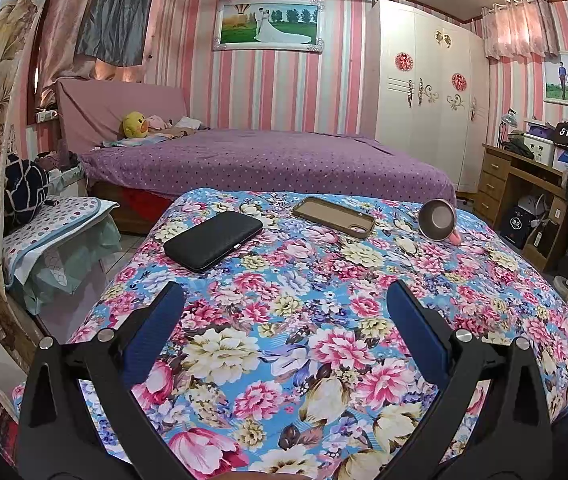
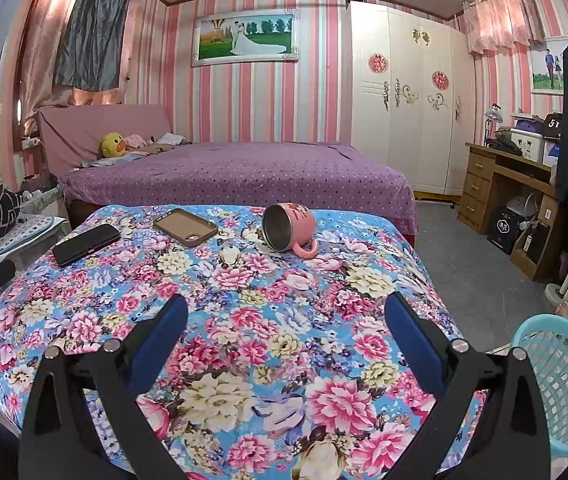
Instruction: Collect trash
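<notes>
On the floral cloth (image 1: pixel 284 312) lie a black case (image 1: pixel 213 246), a brown phone case (image 1: pixel 334 216) and a pink mug (image 1: pixel 438 220) tipped on its side. The right wrist view shows the same black case (image 2: pixel 85 243), brown phone case (image 2: pixel 185 226) and pink mug (image 2: pixel 289 227), mouth toward me. My left gripper (image 1: pixel 286 300) hovers open over the cloth, well short of the black case. My right gripper (image 2: pixel 286 310) is open too, nothing between its fingers, with the mug ahead. A turquoise basket (image 2: pixel 564 384) stands at the lower right beside the table.
Behind the table is a bed (image 1: pixel 268 160) with a purple dotted cover. A wooden desk (image 2: pixel 504 184) and white wardrobe (image 2: pixel 408 96) stand at the right. A stool with dotted cushion (image 1: pixel 52 220) sits left of the table. Grey floor (image 2: pixel 468 264) lies to the right.
</notes>
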The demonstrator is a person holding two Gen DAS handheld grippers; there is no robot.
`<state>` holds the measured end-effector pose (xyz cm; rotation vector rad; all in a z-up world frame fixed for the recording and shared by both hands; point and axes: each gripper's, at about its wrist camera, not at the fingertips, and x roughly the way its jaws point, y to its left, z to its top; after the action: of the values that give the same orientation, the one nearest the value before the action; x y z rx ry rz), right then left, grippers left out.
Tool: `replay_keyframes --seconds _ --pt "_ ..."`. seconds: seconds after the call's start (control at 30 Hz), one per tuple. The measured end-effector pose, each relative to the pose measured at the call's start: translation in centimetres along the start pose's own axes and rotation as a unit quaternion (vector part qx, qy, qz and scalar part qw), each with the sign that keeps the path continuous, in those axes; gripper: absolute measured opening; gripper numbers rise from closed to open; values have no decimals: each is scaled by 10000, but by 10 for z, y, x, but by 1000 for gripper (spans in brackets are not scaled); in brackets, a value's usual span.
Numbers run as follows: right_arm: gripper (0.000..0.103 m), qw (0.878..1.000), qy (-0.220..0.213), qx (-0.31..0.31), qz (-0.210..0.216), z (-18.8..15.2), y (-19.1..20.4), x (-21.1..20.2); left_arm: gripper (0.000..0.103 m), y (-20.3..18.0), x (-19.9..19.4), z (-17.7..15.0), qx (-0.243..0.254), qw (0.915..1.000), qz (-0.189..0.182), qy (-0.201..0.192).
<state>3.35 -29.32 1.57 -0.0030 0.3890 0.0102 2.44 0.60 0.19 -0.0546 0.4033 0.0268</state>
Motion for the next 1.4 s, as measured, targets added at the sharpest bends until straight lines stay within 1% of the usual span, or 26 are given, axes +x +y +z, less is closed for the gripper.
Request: replay_keyframes --seconds 1.4 --pt "96 10000 15 -6 4 0 0 1 98 1 2 0 -45 10000 43 46"
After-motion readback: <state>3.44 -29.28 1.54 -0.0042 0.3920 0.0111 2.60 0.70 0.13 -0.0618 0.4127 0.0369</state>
